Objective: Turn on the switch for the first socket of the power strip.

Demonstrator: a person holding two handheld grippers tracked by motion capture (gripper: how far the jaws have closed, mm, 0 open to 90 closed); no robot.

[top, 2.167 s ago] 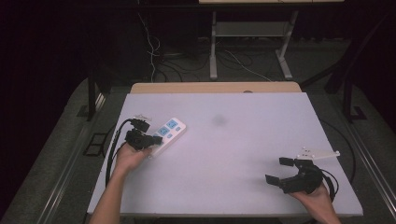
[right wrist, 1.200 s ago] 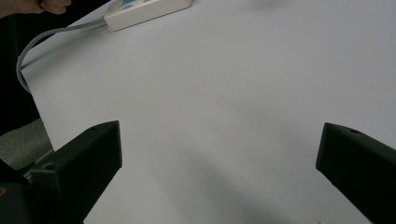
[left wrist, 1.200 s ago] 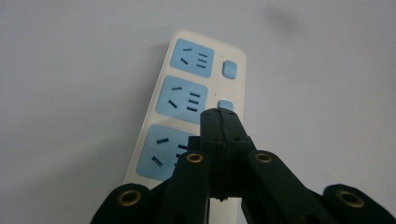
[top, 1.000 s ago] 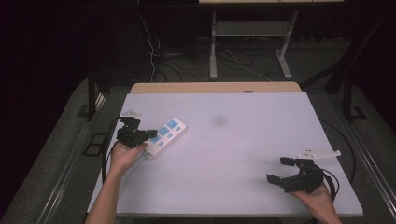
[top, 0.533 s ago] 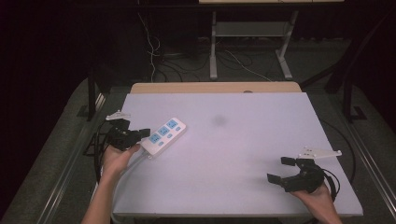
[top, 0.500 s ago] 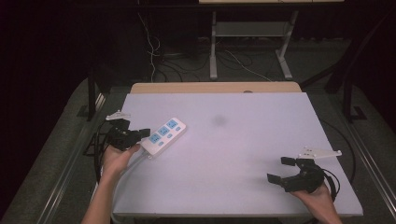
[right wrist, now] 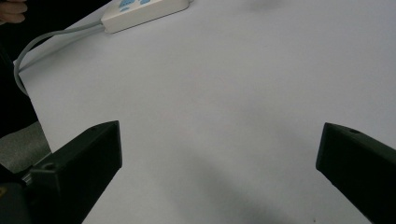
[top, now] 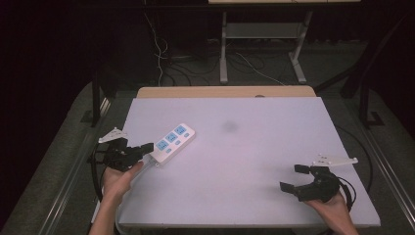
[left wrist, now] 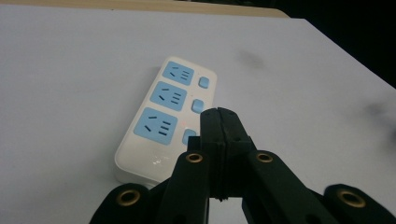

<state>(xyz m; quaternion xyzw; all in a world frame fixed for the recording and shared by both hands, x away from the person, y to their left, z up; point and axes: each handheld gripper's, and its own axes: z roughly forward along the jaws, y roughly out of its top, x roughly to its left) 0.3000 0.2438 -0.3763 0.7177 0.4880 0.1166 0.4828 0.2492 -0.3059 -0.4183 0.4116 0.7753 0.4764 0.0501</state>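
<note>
Left gripper (top: 147, 147): fingers (left wrist: 219, 135) pressed together, nothing between them; tips just beside the near end of the power strip (top: 172, 141), at its lowest switch, contact not discernible.
Right gripper (top: 293, 178): fingers (right wrist: 79, 158) spread wide, empty, low over bare table (top: 254, 147) at the near right corner, well apart from the strip.
Power strip: white, three blue sockets, three blue switches; lies flat at the table's left side, angled. Grey cable (right wrist: 42, 42) leaves its near end toward the table edge.
Obscured: near right corner of the strip behind the left fingers; strip cut off at the frame top in the right gripper view.
</note>
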